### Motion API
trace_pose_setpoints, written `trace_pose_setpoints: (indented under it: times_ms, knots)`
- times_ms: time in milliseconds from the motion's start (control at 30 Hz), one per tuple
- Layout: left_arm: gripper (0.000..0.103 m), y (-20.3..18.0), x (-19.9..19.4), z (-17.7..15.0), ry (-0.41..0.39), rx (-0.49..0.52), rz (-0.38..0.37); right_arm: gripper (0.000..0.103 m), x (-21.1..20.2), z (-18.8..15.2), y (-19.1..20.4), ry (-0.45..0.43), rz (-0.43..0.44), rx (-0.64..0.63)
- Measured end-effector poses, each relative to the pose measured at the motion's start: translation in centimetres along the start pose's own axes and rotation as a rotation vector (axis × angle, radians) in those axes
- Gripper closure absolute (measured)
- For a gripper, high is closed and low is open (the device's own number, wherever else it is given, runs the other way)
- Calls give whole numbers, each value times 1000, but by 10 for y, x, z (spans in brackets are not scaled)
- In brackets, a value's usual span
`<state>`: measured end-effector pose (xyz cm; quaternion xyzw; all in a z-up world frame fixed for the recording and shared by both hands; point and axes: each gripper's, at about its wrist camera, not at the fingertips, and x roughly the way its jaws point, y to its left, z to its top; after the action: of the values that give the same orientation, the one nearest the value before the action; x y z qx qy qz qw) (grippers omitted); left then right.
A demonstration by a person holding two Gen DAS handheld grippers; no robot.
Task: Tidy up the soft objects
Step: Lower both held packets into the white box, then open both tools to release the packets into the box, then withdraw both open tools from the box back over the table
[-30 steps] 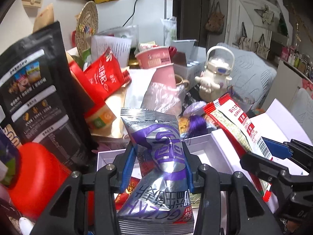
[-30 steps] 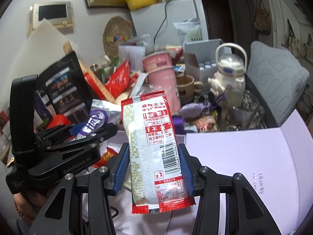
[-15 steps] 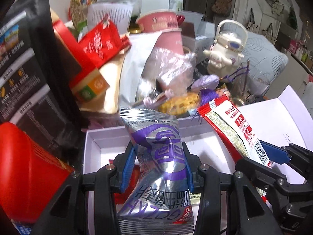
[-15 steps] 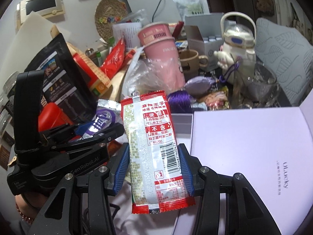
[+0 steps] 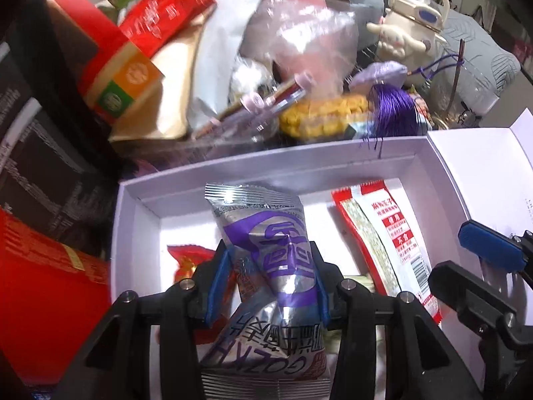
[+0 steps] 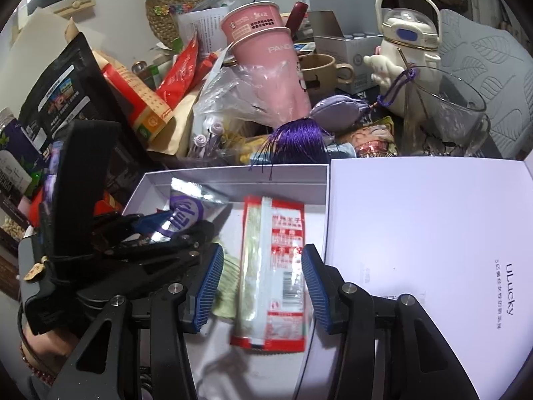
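My left gripper (image 5: 269, 280) is shut on a silver and purple snack packet (image 5: 266, 243), held low inside the open white box (image 5: 299, 163). From the right wrist view that left gripper (image 6: 180, 223) and its packet (image 6: 186, 210) sit at the box's left. My right gripper (image 6: 261, 283) hangs over the box (image 6: 233, 173). A blurred red and white packet (image 6: 273, 266) lies between and beyond its blue pads, with a gap to the left pad. In the left wrist view this packet (image 5: 379, 250) slants down onto the box floor beside the right gripper (image 5: 466, 263).
A small red packet (image 5: 190, 260) and a pale green one (image 6: 230, 286) lie in the box. Its white lid (image 6: 416, 233) lies open at the right. Behind the box crowd pink cups (image 6: 266, 53), a purple tassel (image 6: 296, 143), a glass mug (image 6: 443, 113) and a black pouch (image 6: 66, 93).
Both grippers have sunk and tipped down into the white box. The red and white packet, gripped edge to edge before, now sits lower and smaller between the right pads.
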<state>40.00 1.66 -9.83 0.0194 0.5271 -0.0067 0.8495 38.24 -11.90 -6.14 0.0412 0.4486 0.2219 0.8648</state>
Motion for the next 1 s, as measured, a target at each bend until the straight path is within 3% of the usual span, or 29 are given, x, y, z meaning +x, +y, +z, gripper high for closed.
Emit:
trace_pose_setpoints:
  times_ms: [233,567,700,1000]
  knots:
    - [55,-1,1,2,8,-7,34,54,-8,1,0,-13,-19,-8]
    - [52,-11,-32,3,-86,-2,73,52,-27,2,-5,-71,-66,-13]
    - [52,-7,-56,-2,-117,-12,-5,52,-36,1,-5,-76,-83,-15]
    - [52,-18,-110,-8,-197,12,-14,52,-81,-7,7,-137,-123,-48]
